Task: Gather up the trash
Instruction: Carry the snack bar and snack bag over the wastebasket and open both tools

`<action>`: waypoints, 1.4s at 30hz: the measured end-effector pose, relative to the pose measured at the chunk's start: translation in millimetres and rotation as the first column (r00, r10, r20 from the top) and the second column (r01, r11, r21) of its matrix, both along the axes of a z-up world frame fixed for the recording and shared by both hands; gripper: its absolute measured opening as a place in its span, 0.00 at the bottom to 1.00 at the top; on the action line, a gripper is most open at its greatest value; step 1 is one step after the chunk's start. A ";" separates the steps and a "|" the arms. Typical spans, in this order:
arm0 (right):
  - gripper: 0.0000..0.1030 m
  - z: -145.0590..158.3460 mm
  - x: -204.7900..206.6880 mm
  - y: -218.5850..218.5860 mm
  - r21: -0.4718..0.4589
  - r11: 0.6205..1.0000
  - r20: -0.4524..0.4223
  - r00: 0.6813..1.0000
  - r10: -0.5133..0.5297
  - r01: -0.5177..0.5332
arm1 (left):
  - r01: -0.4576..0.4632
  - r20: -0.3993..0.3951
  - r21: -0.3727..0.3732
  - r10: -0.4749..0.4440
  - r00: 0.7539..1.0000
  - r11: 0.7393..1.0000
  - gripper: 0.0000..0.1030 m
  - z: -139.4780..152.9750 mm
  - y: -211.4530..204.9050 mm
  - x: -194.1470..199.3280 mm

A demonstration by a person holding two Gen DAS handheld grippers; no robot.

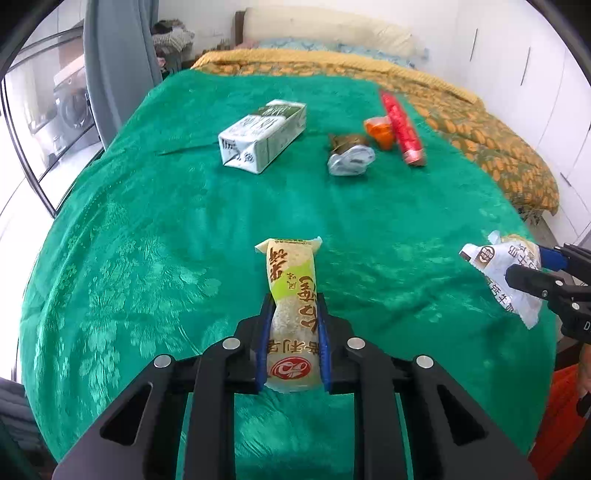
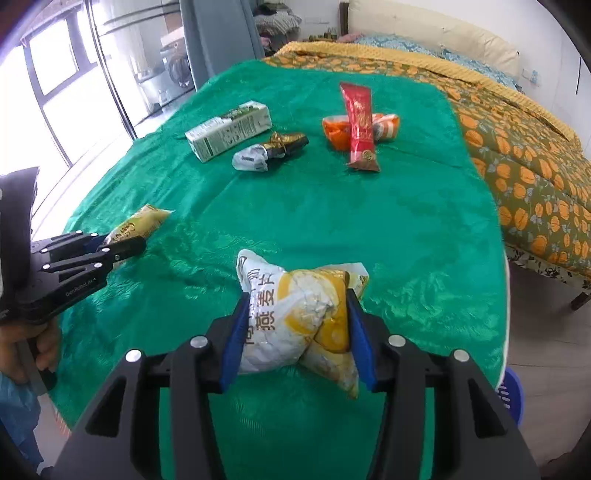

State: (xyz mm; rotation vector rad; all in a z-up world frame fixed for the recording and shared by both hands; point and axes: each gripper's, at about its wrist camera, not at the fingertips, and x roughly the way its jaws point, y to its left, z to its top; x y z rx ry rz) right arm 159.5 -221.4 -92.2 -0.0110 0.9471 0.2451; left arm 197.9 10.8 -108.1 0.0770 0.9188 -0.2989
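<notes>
My left gripper (image 1: 293, 306) is shut on a beige and green snack packet (image 1: 291, 295), held just above the green cloth (image 1: 184, 229). My right gripper (image 2: 295, 299) is shut on a crumpled white and yellow oat bag (image 2: 295, 321); it also shows in the left wrist view (image 1: 506, 273). Farther back on the cloth lie a green and white milk carton (image 1: 262, 134), a crumpled silver and gold wrapper (image 1: 349, 153), an orange wrapper (image 1: 380, 131) and a red stick packet (image 1: 402, 129). The left gripper (image 2: 129, 245) shows at the left of the right wrist view.
The green cloth covers the near part of a bed with an orange-patterned quilt (image 2: 524, 162) and pillows (image 1: 332, 29) behind. A glass door (image 2: 74, 74) is at the left. A blue basket (image 2: 511, 391) stands on the floor at the right edge.
</notes>
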 end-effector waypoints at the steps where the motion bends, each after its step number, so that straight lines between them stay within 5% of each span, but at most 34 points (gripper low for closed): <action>1: 0.47 2.7 -4.3 -2.4 0.006 1.000 0.007 1.000 0.002 -0.002 | 0.004 0.006 -0.015 -0.003 1.000 1.000 0.19 2.9 -2.0 -4.4; 12: 0.47 22.8 -51.6 -77.5 0.114 0.990 0.031 0.996 -0.086 0.082 | 0.185 0.033 -0.110 -0.183 0.983 0.976 0.19 27.4 -93.1 -54.8; 20: 0.47 11.3 -96.9 -191.6 0.094 0.952 0.010 0.956 -0.293 0.291 | 0.380 0.037 -0.126 -0.378 0.925 0.916 0.19 29.5 -212.6 -89.1; 31: 0.47 -25.4 -147.3 -298.6 0.110 0.874 -0.046 0.880 -0.472 0.474 | 0.523 0.061 -0.027 -0.521 0.851 0.852 0.19 19.5 -338.4 -132.8; 42: 0.47 -52.7 -158.3 -336.9 0.121 0.842 -0.079 0.850 -0.521 0.527 | 0.561 0.044 0.036 -0.562 0.826 0.827 0.19 2.6 -386.6 -142.9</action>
